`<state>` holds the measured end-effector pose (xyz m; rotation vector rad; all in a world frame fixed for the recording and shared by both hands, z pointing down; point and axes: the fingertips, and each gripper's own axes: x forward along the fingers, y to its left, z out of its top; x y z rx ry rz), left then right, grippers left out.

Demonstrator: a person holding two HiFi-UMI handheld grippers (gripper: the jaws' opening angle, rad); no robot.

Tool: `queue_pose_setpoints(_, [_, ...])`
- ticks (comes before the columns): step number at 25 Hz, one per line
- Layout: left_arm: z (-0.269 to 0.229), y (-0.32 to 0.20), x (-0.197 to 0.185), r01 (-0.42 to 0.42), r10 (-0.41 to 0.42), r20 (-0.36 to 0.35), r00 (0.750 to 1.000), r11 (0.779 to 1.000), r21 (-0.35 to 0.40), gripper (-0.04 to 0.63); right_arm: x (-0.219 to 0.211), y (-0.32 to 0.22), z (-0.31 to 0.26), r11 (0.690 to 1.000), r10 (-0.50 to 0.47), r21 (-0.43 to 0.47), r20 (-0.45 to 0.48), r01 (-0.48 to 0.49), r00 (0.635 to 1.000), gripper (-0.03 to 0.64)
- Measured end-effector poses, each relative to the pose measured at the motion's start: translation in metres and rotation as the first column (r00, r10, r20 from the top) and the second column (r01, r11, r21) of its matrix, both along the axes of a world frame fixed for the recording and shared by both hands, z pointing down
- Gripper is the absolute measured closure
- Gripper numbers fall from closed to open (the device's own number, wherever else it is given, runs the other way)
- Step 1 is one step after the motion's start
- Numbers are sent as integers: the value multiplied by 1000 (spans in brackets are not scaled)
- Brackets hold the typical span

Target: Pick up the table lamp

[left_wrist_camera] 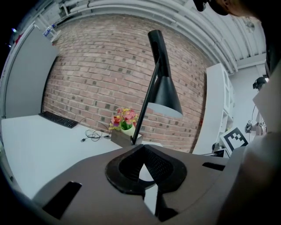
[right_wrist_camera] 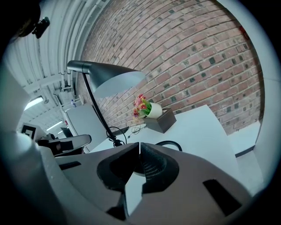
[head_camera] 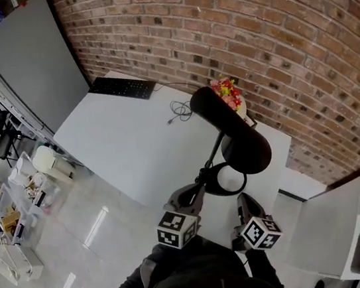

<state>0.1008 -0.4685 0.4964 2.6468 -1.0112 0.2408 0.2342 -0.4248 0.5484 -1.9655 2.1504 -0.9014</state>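
- Head view: left claw (head_camera: 198, 193) and right claw (head_camera: 244, 203) were both pinched shut, gripping nothing.
- Just ahead of both claws, the table lamp (head_camera: 232, 132) stood upright on the worktop (head_camera: 112, 137).

Grey left gripper (head_camera: 199, 185), right gripper (head_camera: 241, 198), checkered marker cubes (head_camera: 178, 229); dark jacket (head_camera: 187, 280)

Red brick wall (head_camera: 269, 19), white table (head_camera: 119, 142), grey partition panel (head_camera: 27, 62), pale glossy floor (head_camera: 76, 209)
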Motion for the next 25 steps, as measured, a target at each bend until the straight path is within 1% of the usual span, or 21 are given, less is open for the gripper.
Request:
queue_pose_setpoints(4, [-16, -19, 4, 29, -32, 40, 999, 996, 83, 587, 21, -3, 7, 999, 21, -36, 32, -20, 999, 603])
queue_pose_setpoints(8, [-42, -34, 8, 57, -60, 20, 998, 989, 139, 586, 38, -3, 16, 997, 27, -79, 31, -24, 999, 603])
queue_pose_setpoints(11, [-54, -37, 12, 61, -65, 25, 998, 987, 147, 582, 41, -5, 17, 995, 7, -101, 41, -3, 999, 603])
queue_pose_setpoints(12, [-57, -37, 14, 56, -61, 26, 998, 987, 150, 558, 41, -6, 18, 994, -5, -105, 39, 9, 999, 603])
queue_pose_setpoints(14, [-61, -37, 18, 48, -54, 36, 998, 987, 154, 472, 39, -13, 14, 995, -27, -99, 32, 30, 999, 603])
queue_pose_setpoints(15, [-62, -37, 19, 48, -55, 41, 998, 987, 154, 462, 37, -15, 12, 995, -36, -94, 32, 39, 999, 603])
queue_pose_setpoints(19, [-72, -45, 28, 40, -51, 62, 997, 985, 170, 460, 32, -20, 8, 994, -60, -86, 48, 64, 997, 603])
queue_pose_setpoints(22, [-76, -51, 38, 20, -45, 111, 993, 977, 210, 456, 31, -16, 10, 994, -62, -87, 55, 66, 997, 603])
queue_pose_setpoints(25, [-74, -54, 45, 6, -39, 142, 989, 975, 223, 449, 34, -10, 12, 994, -55, -90, 57, 60, 997, 603])
